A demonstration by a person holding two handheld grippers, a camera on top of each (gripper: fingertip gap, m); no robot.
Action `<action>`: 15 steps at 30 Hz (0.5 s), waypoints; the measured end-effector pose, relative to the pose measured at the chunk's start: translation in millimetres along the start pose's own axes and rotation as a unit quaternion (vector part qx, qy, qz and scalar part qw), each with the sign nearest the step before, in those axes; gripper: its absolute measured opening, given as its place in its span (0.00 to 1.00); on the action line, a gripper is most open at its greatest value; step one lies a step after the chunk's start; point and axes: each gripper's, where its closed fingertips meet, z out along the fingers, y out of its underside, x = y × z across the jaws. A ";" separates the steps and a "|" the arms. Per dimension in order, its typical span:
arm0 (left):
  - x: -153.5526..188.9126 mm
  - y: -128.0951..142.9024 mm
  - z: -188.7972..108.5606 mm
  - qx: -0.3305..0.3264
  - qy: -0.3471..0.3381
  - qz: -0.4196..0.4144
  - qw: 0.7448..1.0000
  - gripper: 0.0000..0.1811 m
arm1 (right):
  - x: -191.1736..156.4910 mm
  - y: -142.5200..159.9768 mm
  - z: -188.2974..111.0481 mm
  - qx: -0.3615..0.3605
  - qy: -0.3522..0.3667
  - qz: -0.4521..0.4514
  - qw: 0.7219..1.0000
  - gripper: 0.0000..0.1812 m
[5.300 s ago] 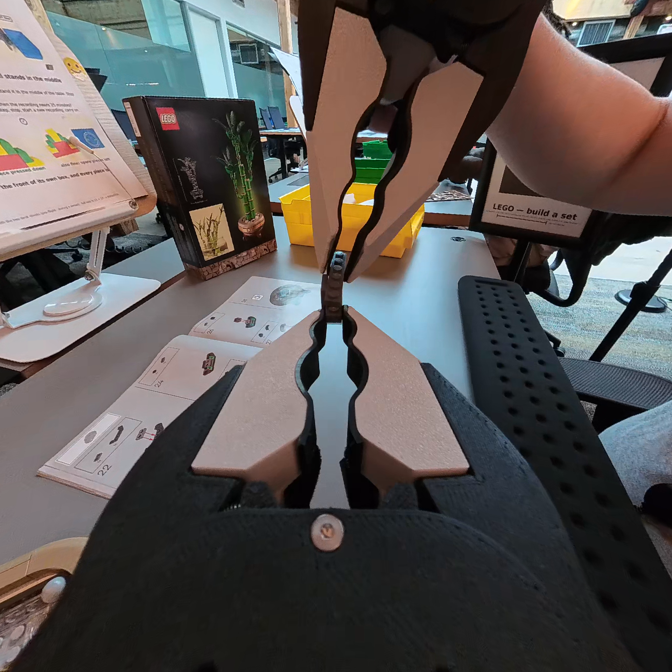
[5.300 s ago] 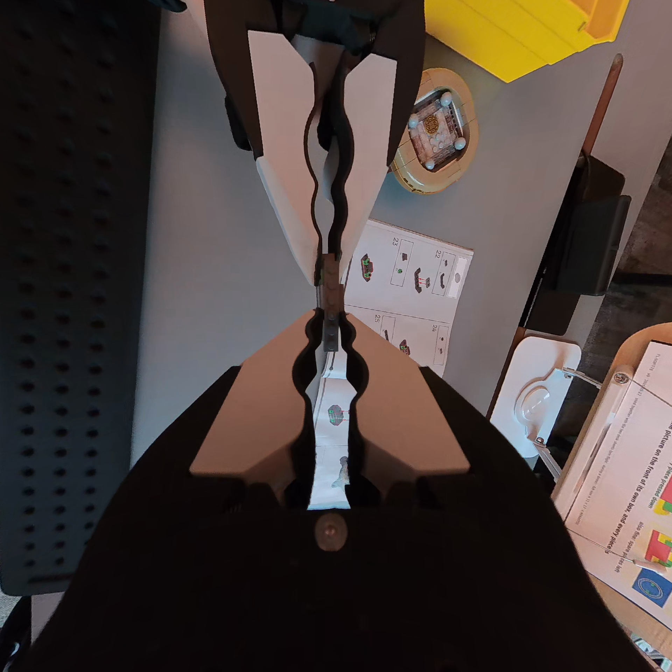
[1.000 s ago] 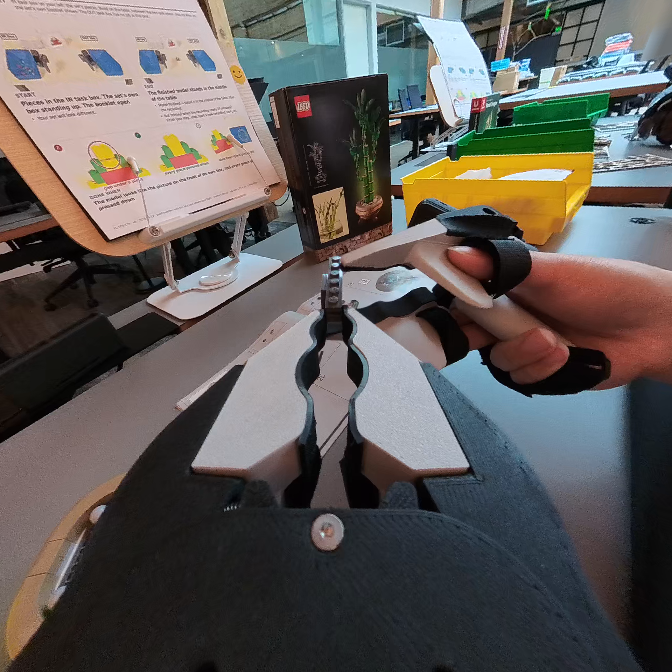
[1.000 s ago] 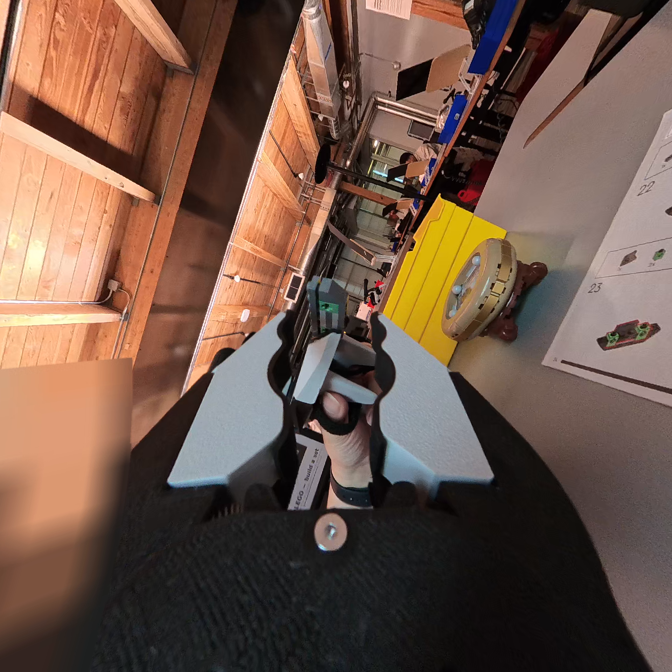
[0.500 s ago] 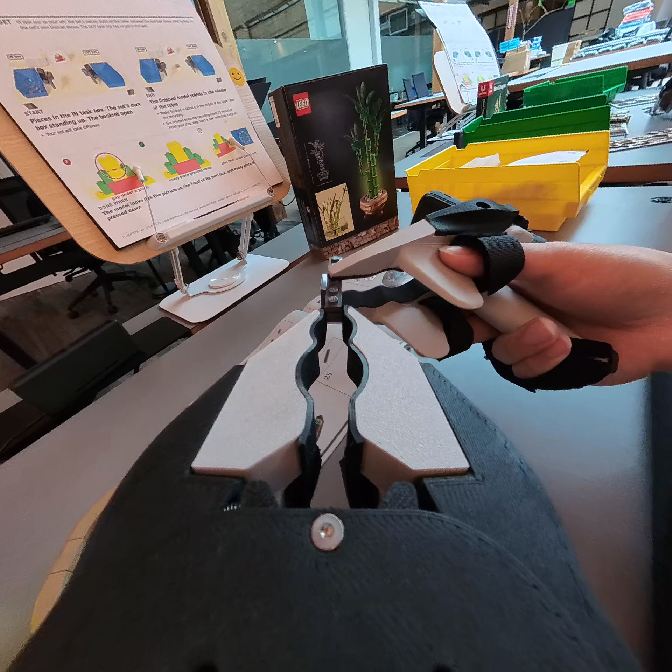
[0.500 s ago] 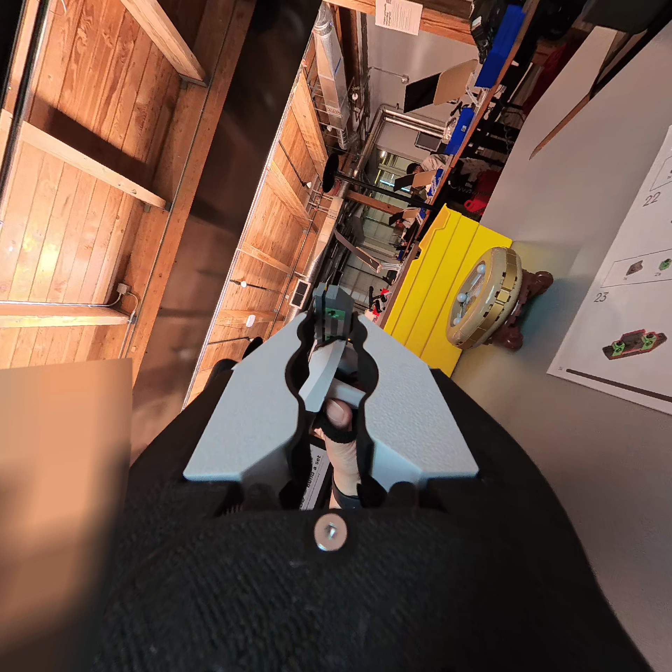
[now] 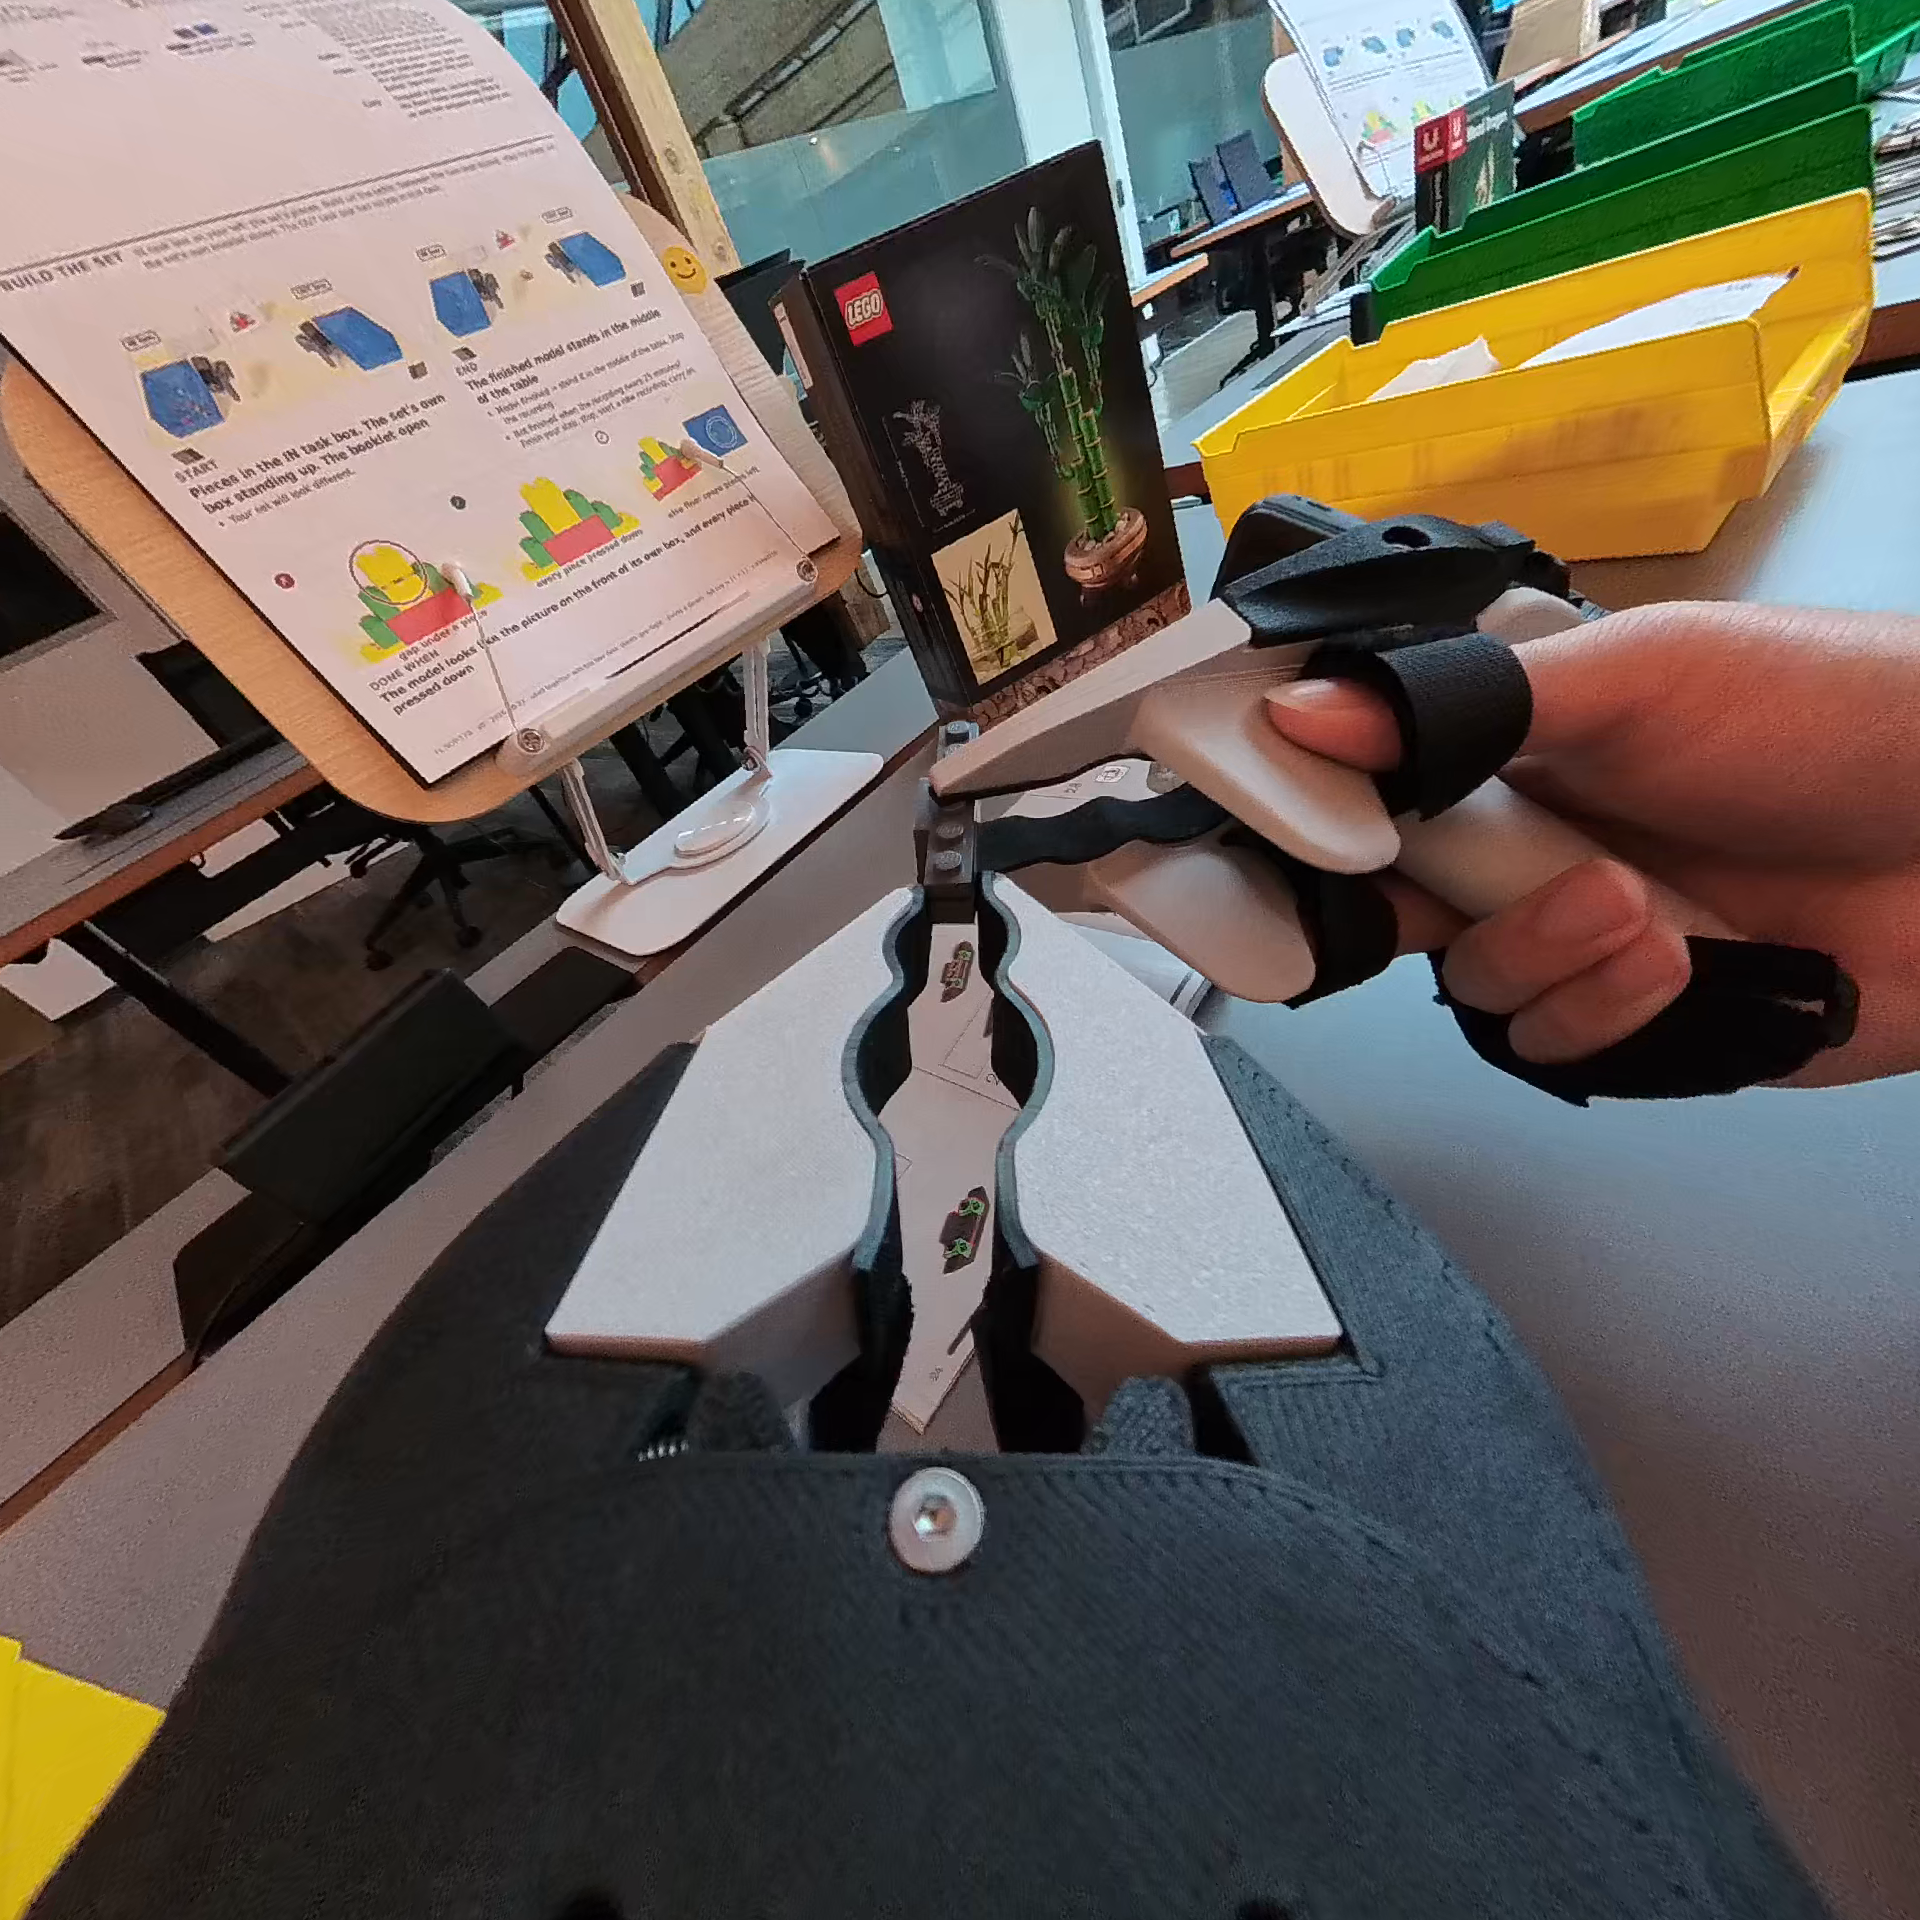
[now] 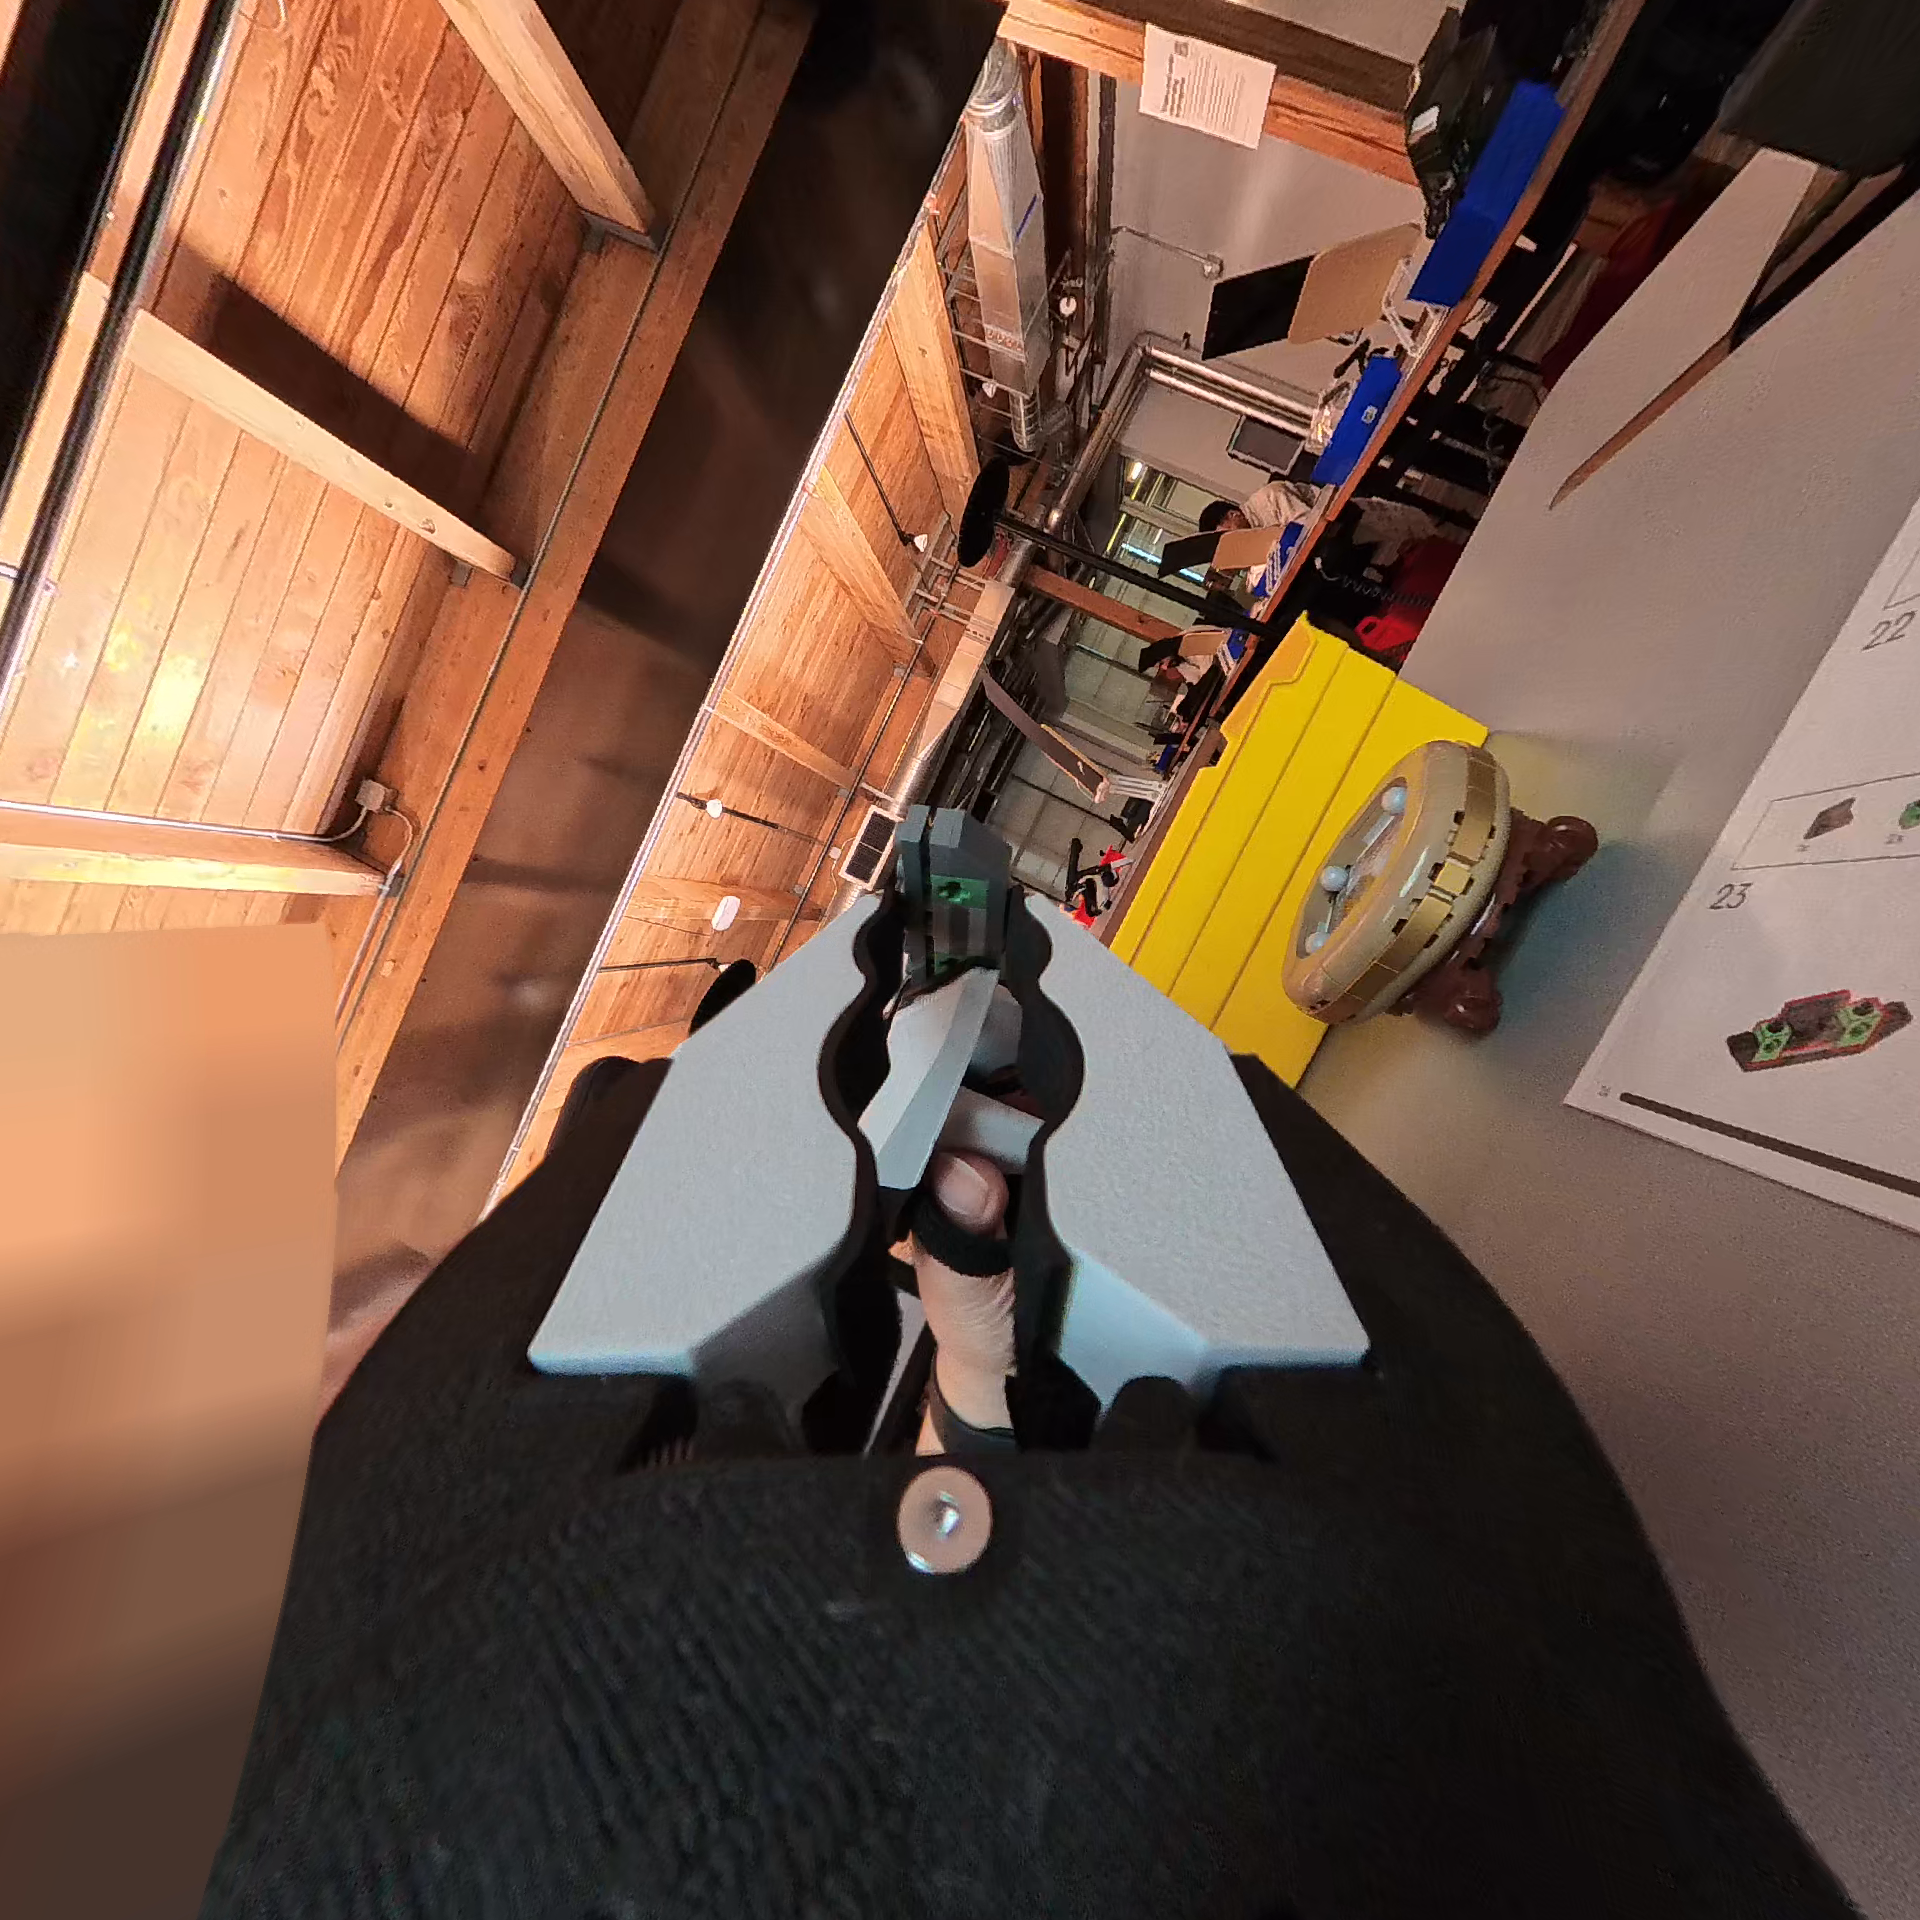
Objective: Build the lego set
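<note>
1. Left gripper (image 7: 948,894) is pinching a dark grey brick stack (image 7: 948,831) by its lower end; the jaws are drawn close, and the stack is standing upright out of the tips, studs facing the camera.
2. Right gripper (image 7: 940,781) is coming in from the right in the left wrist view, held by a hand (image 7: 1621,821) strapped to its handles. Its fingers are closing on the upper part of the same stack, one finger above and one below.
3. In the right wrist view the right gripper (image 8: 951,914) is pressing its tips on the stack (image 8: 951,883); a green piece is showing on the stack's near face. One finger of the left gripper (image 8: 925,1081) is showing through the gap, right under the stack.
4. The stack is being held in the air above the table (image 7: 1662,1195), over the open booklet (image 7: 945,1143), touching only the two grippers.
5. A round tan pot model (image 8: 1392,894) on brown feet is sitting on the table beside a yellow bin (image 8: 1278,831), near the booklet (image 8: 1808,935).
6. In the left wrist view the set box (image 7: 987,416) is standing upright at the table's far side, with an instruction board (image 7: 416,416) on a white stand to its left and another yellow bin (image 7: 1558,416) to its right; green bins (image 7: 1714,135) are lying behind that.
7. A corner of something yellow (image 7: 52,1766) is showing at lower left; cannot tell what it is.
</note>
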 end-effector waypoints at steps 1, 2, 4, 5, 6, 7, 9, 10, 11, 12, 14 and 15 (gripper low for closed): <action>0.1 -0.2 -0.1 0.000 -0.001 0.002 1.000 0.03 | -0.5 0.2 0.0 0.001 -0.001 -0.002 1.000 0.10; 0.2 -0.7 -0.3 0.001 -0.002 0.004 1.000 0.03 | -1.3 0.2 0.1 0.001 -0.003 -0.003 1.000 0.10; 0.1 -1.7 -0.8 0.002 -0.005 0.011 1.000 0.03 | -2.4 0.5 0.2 0.000 -0.010 -0.002 1.000 0.09; 0.1 -2.0 -0.9 0.002 -0.007 0.013 1.000 0.03 | -2.8 0.6 0.3 -0.001 -0.013 -0.002 1.000 0.09; 0.0 -2.3 -1.0 0.002 -0.009 0.016 1.000 0.03 | -2.9 0.6 0.4 -0.001 -0.016 -0.001 1.000 0.09; -0.2 -2.5 -1.1 0.001 -0.012 0.019 1.000 0.03 | -3.2 0.8 0.5 -0.001 -0.019 0.000 1.000 0.10; -0.5 -2.6 -0.8 -0.001 -0.021 0.028 0.999 0.04 | -2.6 0.4 0.1 0.002 -0.020 0.003 1.000 0.10; -0.8 -2.0 -0.2 -0.003 -0.025 0.033 0.999 0.04 | -1.6 0.0 -0.2 0.006 -0.019 0.005 1.000 0.10; -0.9 -1.6 0.2 -0.005 -0.028 0.036 0.999 0.04 | -0.8 -0.1 -0.6 0.009 -0.021 0.012 1.000 0.10; -0.8 -1.8 0.3 -0.004 -0.030 0.037 0.999 0.04 | -0.5 -0.3 -1.0 0.011 -0.027 0.025 0.999 0.09; -0.9 -3.4 -0.1 -0.001 -0.032 0.035 0.999 0.05 | 1.6 -1.1 -2.2 0.019 -0.038 0.054 0.998 0.10; -1.0 -3.6 -0.2 -0.001 -0.033 0.033 0.999 0.05 | 2.5 -1.2 -2.9 0.022 -0.045 0.067 0.997 0.10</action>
